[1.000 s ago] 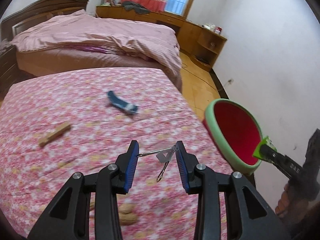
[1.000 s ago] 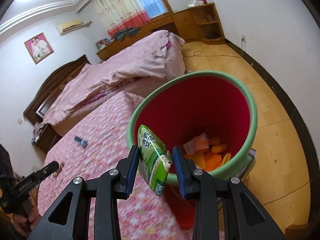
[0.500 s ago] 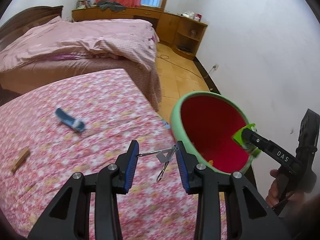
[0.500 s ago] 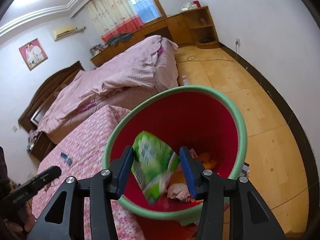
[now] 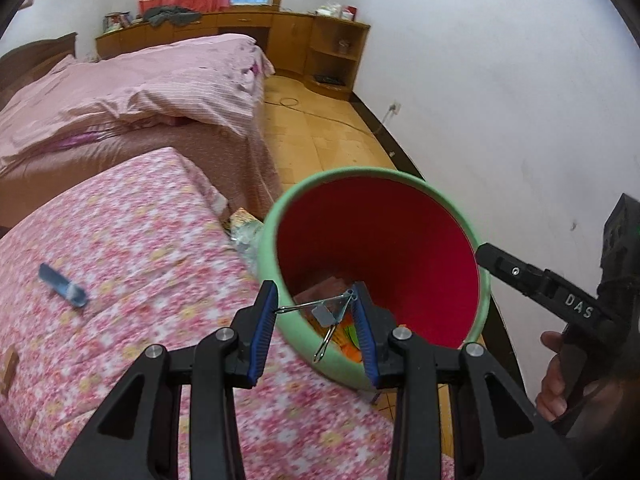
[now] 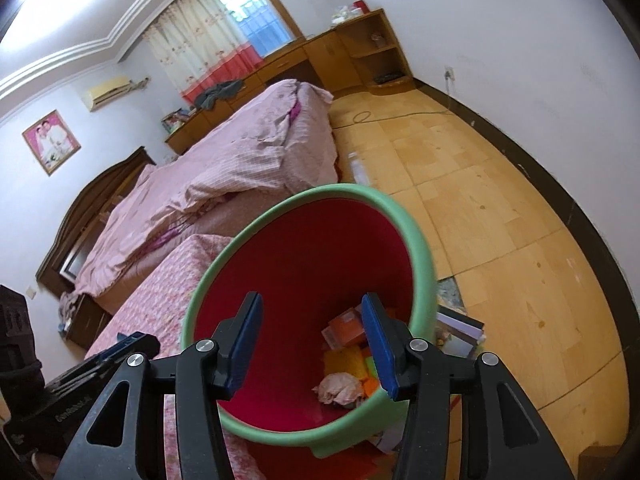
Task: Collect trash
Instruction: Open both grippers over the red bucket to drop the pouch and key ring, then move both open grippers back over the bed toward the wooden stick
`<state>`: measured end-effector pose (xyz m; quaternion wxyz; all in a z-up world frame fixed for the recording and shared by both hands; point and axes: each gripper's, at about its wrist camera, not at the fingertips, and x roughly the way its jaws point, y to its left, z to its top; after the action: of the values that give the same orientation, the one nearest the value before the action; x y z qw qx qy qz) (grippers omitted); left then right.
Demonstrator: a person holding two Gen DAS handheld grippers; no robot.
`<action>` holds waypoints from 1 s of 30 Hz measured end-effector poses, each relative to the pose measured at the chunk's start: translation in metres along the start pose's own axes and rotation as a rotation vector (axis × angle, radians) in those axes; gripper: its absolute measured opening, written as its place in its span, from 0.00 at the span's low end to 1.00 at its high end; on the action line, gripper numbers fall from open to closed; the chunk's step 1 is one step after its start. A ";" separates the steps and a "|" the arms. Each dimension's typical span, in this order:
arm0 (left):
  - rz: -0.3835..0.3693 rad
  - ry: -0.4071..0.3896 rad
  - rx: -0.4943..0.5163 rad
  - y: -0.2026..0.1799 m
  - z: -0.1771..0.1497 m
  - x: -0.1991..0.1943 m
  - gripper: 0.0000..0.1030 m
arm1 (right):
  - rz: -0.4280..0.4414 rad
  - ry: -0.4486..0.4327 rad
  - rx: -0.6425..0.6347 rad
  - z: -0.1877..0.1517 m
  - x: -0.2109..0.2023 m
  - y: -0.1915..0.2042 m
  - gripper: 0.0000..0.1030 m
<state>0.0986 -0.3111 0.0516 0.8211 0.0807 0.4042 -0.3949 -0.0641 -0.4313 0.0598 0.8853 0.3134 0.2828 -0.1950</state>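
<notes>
A binder clip [image 5: 326, 314] is clamped crosswise in the left gripper [image 5: 316, 330] above the bin [image 5: 404, 178] at centre frame, while the right gripper [image 6: 312, 346] is held apart, empty.

White walls [image 6: 500, 20]; wood-tile floor [image 6: 500, 208]; pink-quilted bed [image 5: 132, 92]; wooden cabinets [image 5: 280, 40]; curtained window [image 6: 224, 40]; framed portrait [image 6: 51, 142].

A bed covered with a pink floral-patterned sheet [image 5: 152, 248] carried a small blue flat wrapper [image 5: 63, 285], lying well to the left of the green-rimmed red plastic bin [image 5: 416, 184]. A brown wooden block [image 5: 9, 365] lay at the sheet's left edge, farther from the bin. The bin stood on the yellow wood-panel floor [image 6: 500, 216], just beside the bed's right edge.
</notes>
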 end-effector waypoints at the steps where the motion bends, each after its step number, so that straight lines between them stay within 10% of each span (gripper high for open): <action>1: 0.002 0.008 0.009 -0.003 0.001 0.004 0.37 | -0.003 0.002 0.005 0.000 0.000 -0.002 0.51; 30: 0.026 0.025 -0.042 0.004 -0.010 -0.005 0.50 | -0.022 0.028 0.036 -0.019 -0.029 -0.004 0.53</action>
<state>0.0940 -0.3009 0.0474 0.8225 0.0735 0.4216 -0.3746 -0.0952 -0.4165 0.0638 0.8732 0.3290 0.2949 -0.2057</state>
